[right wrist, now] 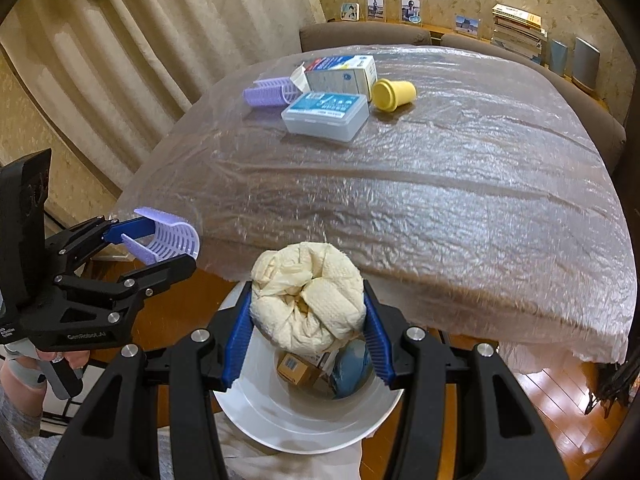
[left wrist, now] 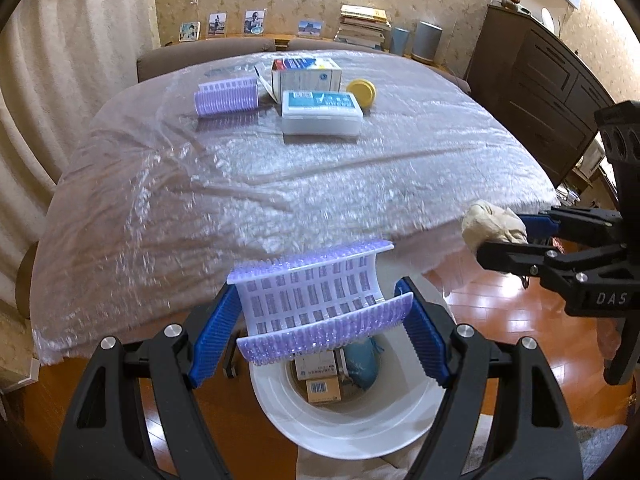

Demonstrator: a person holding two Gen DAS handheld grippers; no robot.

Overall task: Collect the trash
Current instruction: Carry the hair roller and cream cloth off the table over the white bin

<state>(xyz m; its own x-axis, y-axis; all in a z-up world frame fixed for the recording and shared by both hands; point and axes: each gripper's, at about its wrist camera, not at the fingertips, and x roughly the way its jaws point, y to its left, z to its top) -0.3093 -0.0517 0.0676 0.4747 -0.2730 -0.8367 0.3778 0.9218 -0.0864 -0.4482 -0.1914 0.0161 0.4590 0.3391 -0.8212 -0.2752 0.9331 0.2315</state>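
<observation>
left wrist view:
left gripper (left wrist: 320,324): fingers (left wrist: 216,332) about half open, clamped on purple hair roller half (left wrist: 316,300), which spans the whole gap; pads press both its ends
bin (left wrist: 352,428): white, open top, right under the held roller, at 6 o'clock of it
bin contents: cardboard box (left wrist: 322,388) with barcode, blue bag (left wrist: 362,364), another printed box (left wrist: 316,366)
right gripper (left wrist: 504,236): at 3 o'clock, fingers pinched on cream paper wad (left wrist: 494,226)
surface (left wrist: 280,184): plastic-covered; at 12 o'clock whole purple roller (left wrist: 226,98), white carton (left wrist: 306,74), clear flat case (left wrist: 320,112), yellow cup (left wrist: 362,92)

right wrist view:
right gripper (right wrist: 307,322): fingers (right wrist: 238,340) narrow, squeezing paper wad (right wrist: 310,296) from both sides
bin (right wrist: 280,412): directly below wad, 6 o'clock
bin contents: brown box (right wrist: 298,368), blue bag (right wrist: 352,364)
left gripper (right wrist: 168,240): at 9 o'clock, roller half (right wrist: 168,236) between its fingers
person's hand (right wrist: 60,358): on the left gripper's handle
</observation>
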